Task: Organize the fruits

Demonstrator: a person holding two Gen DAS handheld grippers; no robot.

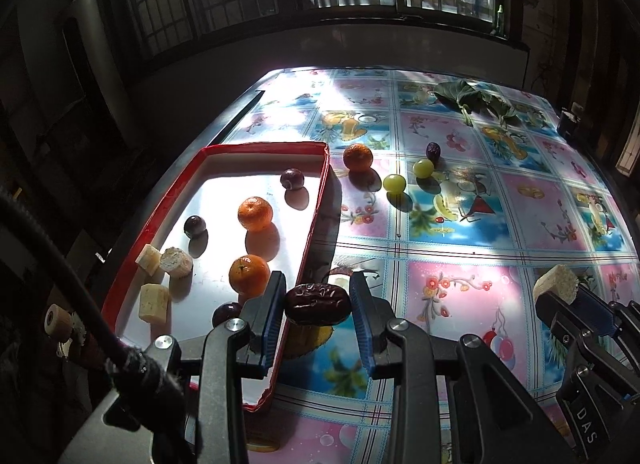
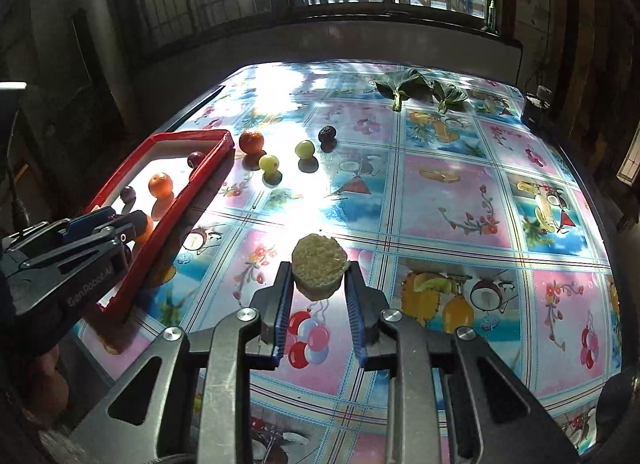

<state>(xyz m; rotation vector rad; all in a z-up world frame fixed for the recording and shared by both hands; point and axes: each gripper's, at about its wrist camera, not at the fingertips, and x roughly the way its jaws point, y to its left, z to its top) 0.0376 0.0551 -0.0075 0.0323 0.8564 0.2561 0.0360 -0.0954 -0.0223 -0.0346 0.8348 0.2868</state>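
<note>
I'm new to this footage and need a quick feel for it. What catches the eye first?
The red tray at the table's left edge, holding oranges, dark plums and corn pieces. The left gripper is shut on a wrinkled dark date beside the tray's rim, while the right gripper clamps a corn piece over the tablecloth.

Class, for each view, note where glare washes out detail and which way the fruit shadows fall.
Left wrist view: sunlight bleaches the tray floor white; the orange casts its shadow toward the camera. Right wrist view: glare whitens the tablecloth near the green grapes; shadows likewise fall nearer.

Both wrist views face the window across one table (image 1: 460, 264).
</note>
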